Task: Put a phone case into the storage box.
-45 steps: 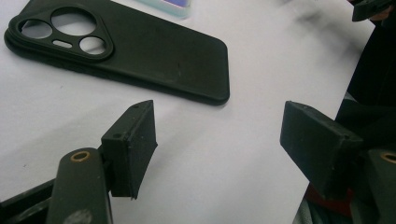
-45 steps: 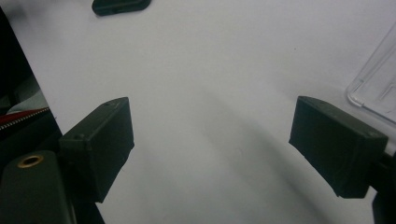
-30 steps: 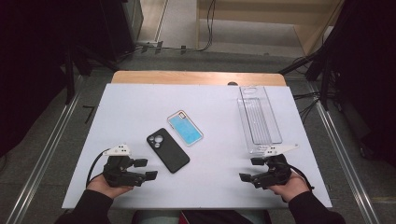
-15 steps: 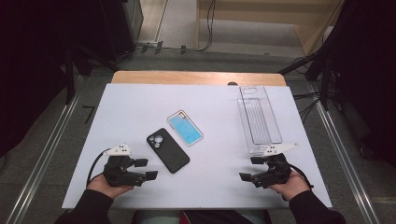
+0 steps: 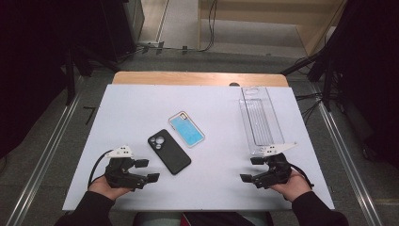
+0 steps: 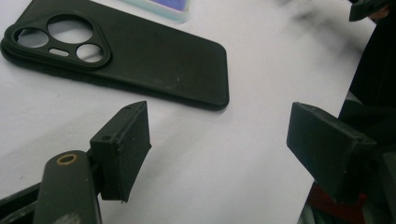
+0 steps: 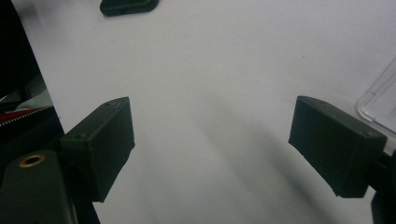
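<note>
Done: nothing moved; black phone case (image 5: 169,151) lies flat on desk (image 5: 141,108).
Left gripper (image 5: 147,170): fingers spread, just widened, nothing pinched.
Right gripper (image 5: 250,169): fingers spread, nothing pinched.
Left: case not yet grasped.

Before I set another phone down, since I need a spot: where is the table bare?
Bare: the left side, beyond the black phone case, and the stretch between the blue phone case and the clear tray. Crowded: the middle, where both cases lie close together.
</note>
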Demonstrator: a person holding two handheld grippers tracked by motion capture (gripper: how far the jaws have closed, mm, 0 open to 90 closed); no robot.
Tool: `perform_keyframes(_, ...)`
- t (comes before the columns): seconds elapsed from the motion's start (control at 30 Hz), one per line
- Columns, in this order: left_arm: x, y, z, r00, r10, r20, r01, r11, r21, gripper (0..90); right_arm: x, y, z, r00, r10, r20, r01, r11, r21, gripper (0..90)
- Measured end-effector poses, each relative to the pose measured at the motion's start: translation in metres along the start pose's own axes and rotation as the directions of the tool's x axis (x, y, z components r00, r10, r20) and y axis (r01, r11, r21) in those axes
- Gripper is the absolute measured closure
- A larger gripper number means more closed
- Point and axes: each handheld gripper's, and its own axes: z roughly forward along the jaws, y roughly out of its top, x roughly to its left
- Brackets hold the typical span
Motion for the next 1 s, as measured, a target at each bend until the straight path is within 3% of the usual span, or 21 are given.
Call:
perform_keyframes(0.1, -0.001, 0.001, -0.001, 0.9997, -0.002, 0.023, 0.003, 0.9997, -0.024, 17.7, 0.000, 0.000, 0.000, 1.0000, -0.002, -0.005, 0.002, 1.000, -0.002, 12.4)
perform_keyframes(0.2, 0.000, 0.002, 0.002, 0.9997, -0.013, 0.020, 0.013, 0.9999, 0.000, 0.0, 0.000, 0.001, 0.000, 0.9999, -0.010, -0.008, 0.010, 1.000, -0.009, 10.3)
perform_keyframes(0.23, 0.000, 0.001, 0.004, 0.9998, -0.019, 0.004, 0.019, 0.9994, 0.030, 0.0, 0.000, 0.002, 0.000, 0.9999, -0.009, -0.009, 0.009, 1.000, -0.015, 7.3)
perform_keyframes(0.33, 0.000, 0.001, 0.004, 0.9996, -0.024, 0.015, 0.024, 0.9989, 0.041, 0.0, 0.000, 0.003, 0.000, 0.9996, -0.011, -0.025, 0.010, 1.000, -0.020, 7.3)
perform_keyframes(0.43, -0.002, 0.003, 0.003, 0.9998, 0.001, 0.021, -0.002, 0.9993, 0.037, 2.6, 0.001, 0.004, 0.000, 0.9997, -0.018, -0.016, 0.018, 1.000, -0.014, 7.3)
perform_keyframes(0.53, -0.003, 0.004, 0.003, 0.9998, 0.006, 0.017, -0.006, 0.9993, 0.038, 8.3, 0.001, 0.004, 0.000, 0.9999, -0.015, 0.003, 0.015, 1.000, -0.005, 7.4)
perform_keyframes(0.57, -0.003, 0.004, 0.003, 1.0000, 0.003, 0.007, -0.004, 0.9990, 0.044, 15.0, 0.001, 0.005, -0.001, 0.9999, -0.010, -0.001, 0.010, 1.000, -0.019, 7.6)
perform_keyframes(1.0, -0.001, 0.005, 0.001, 0.9996, -0.028, 0.008, 0.028, 0.9978, 0.060, 17.9, 0.012, 0.018, 0.002, 0.9999, -0.017, -0.002, 0.016, 1.000, -0.015, 7.8)
